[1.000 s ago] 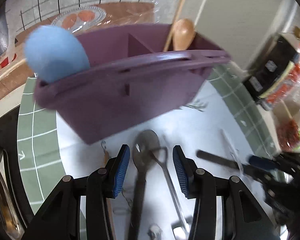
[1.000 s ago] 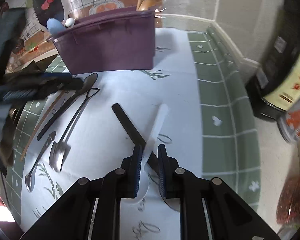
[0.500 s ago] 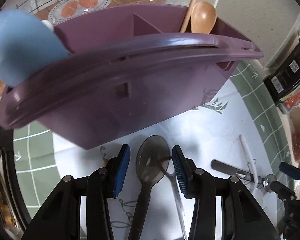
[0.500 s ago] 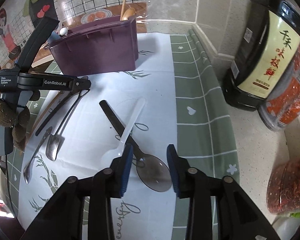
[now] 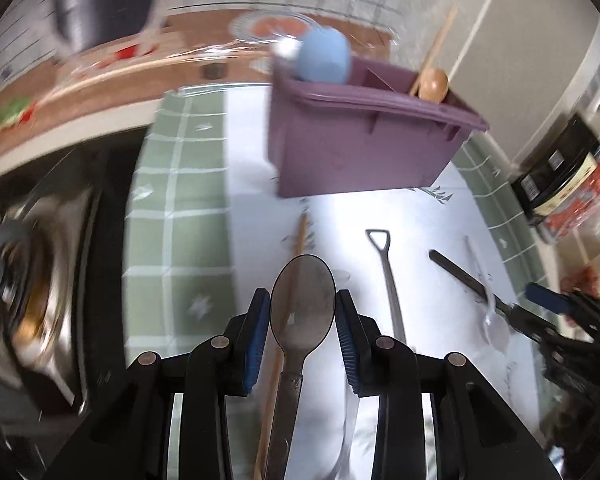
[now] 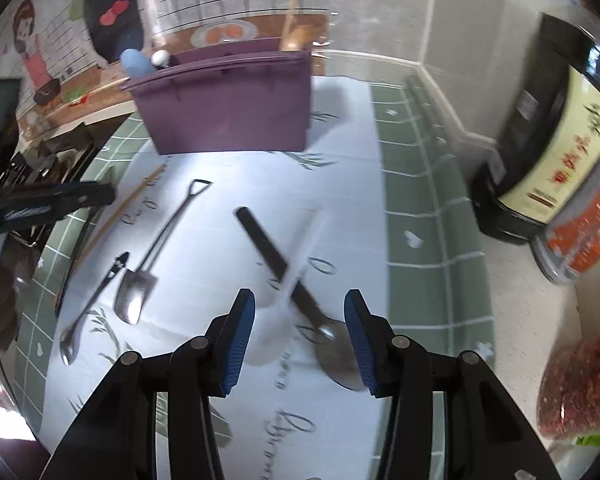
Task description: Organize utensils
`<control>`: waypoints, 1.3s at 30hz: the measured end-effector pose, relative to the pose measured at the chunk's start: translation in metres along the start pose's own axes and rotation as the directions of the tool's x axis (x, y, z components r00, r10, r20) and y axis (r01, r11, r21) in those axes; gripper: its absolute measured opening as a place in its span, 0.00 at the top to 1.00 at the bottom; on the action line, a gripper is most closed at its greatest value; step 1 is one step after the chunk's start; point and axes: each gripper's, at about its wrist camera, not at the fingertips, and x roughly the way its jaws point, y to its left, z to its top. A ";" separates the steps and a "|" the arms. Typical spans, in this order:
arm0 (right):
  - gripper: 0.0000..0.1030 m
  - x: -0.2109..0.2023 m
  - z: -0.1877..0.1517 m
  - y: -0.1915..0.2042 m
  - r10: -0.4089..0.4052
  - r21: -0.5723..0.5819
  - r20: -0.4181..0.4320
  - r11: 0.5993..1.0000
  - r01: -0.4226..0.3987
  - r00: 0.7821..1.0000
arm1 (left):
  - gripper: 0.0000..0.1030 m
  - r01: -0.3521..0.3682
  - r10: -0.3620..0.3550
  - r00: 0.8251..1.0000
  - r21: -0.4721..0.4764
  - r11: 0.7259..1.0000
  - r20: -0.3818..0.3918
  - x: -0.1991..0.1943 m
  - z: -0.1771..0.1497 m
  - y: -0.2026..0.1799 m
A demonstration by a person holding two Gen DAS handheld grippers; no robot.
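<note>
My left gripper (image 5: pixel 303 314) is shut on a dark metal spoon (image 5: pixel 302 304), bowl forward, lifted above the mat. The purple utensil caddy (image 5: pixel 364 148) stands ahead, holding a blue utensil (image 5: pixel 324 60) and a wooden spoon (image 5: pixel 434 84). My right gripper (image 6: pixel 300 332) is open over a dark-handled spoon (image 6: pixel 276 256) crossed by a clear plastic spoon (image 6: pixel 296 272) on the mat. A shovel-shaped spoon (image 6: pixel 152 256), a small slotted spoon (image 6: pixel 92 300) and a wooden chopstick (image 6: pixel 120 208) lie to its left. The caddy also shows in the right wrist view (image 6: pixel 232 108).
A white and green mat (image 6: pixel 420 208) covers the counter. A dark bottle (image 6: pixel 548 140) and a red-labelled jar (image 6: pixel 584 216) stand at the right by the wall. A sink (image 5: pixel 40 280) lies to the left of the mat.
My left gripper closed on the dark spoon, lifted it and drew back from the caddy. My right gripper opened wide and dropped the clear plastic spoon onto the dark-handled spoon.
</note>
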 end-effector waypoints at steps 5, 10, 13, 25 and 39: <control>0.57 0.011 0.012 0.038 0.119 -0.006 -0.039 0.993 -0.120 0.992 | 0.67 0.044 -0.039 0.998 -0.126 0.991 0.045 -0.027 -0.026 0.035; 0.52 0.027 0.012 0.095 0.165 -0.072 -0.070 0.983 -0.170 0.984 | 0.67 0.052 -0.038 0.996 -0.200 0.978 0.076 -0.038 -0.038 0.048; 0.50 0.039 0.006 0.119 0.153 -0.120 -0.092 0.979 -0.164 0.984 | 0.67 0.055 -0.039 0.996 -0.217 0.975 0.078 -0.039 -0.040 0.051; 0.48 0.028 -0.015 0.050 -0.086 -0.149 -0.087 0.986 0.073 0.992 | 0.67 0.109 -0.090 0.990 -0.189 0.976 0.108 -0.050 -0.037 0.040; 0.64 0.028 0.036 0.006 0.075 -0.060 -0.073 0.995 -0.080 0.994 | 0.67 0.109 -0.091 0.991 -0.193 0.975 0.100 -0.052 -0.036 0.042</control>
